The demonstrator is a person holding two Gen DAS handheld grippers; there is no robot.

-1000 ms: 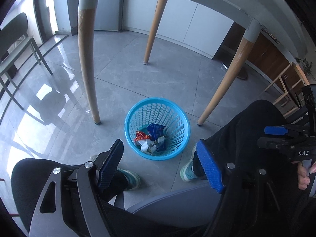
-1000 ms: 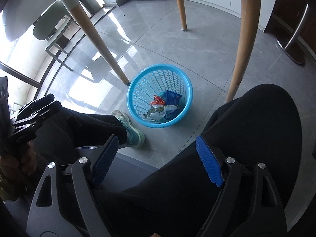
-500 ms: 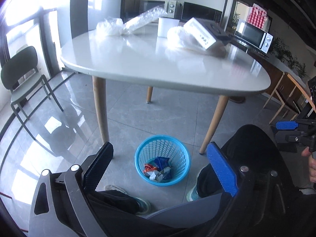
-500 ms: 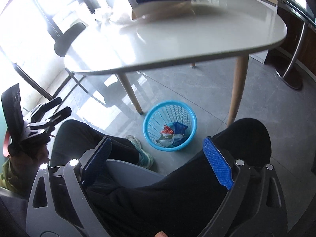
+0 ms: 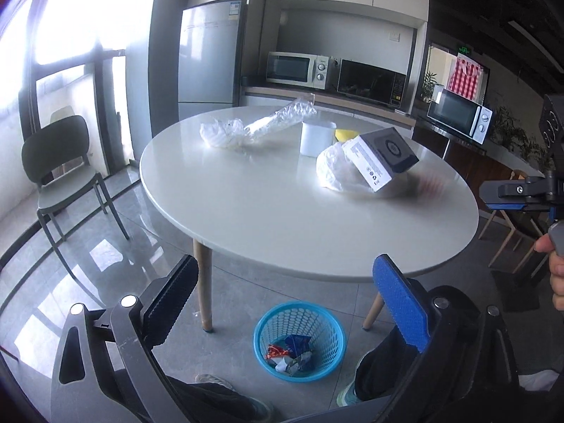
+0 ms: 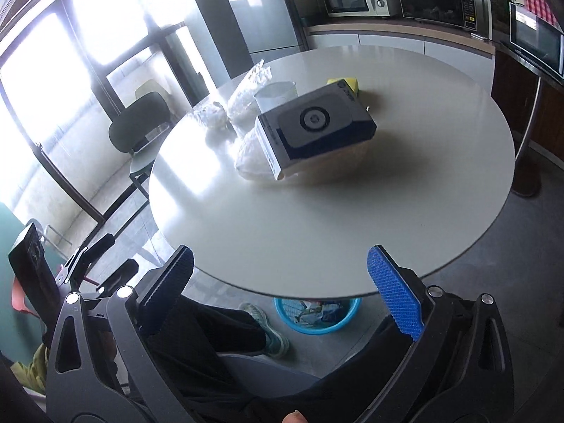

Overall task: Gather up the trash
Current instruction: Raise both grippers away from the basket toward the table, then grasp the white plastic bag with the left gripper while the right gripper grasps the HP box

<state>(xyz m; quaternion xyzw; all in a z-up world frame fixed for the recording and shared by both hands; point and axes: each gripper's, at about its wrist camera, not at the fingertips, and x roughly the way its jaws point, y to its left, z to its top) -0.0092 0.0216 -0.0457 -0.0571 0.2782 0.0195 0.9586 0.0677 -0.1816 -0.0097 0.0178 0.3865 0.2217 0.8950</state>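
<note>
A blue mesh basket [image 5: 299,340] with wrappers in it stands on the floor under the round white table [image 5: 282,218]; it also shows in the right wrist view [image 6: 317,313]. On the table lie a dark box [image 5: 382,157] on a white plastic bag [image 5: 333,172], crumpled clear plastic [image 5: 253,128], a white cup [image 5: 316,138] and a yellow item [image 5: 343,135]. My left gripper [image 5: 285,303] is open and empty, near the table's front edge. My right gripper [image 6: 282,289] is open and empty, above that edge.
A dark chair [image 5: 60,172] stands left of the table. A fridge [image 5: 208,56] and microwaves [image 5: 298,70] line the back counter. The person's legs and shoes [image 6: 268,331] are beside the basket. More chairs [image 5: 511,232] stand at the right.
Both grippers have risen and tilted up from looking under the table at the basket to looking across the tabletop. Both stay open and empty.
</note>
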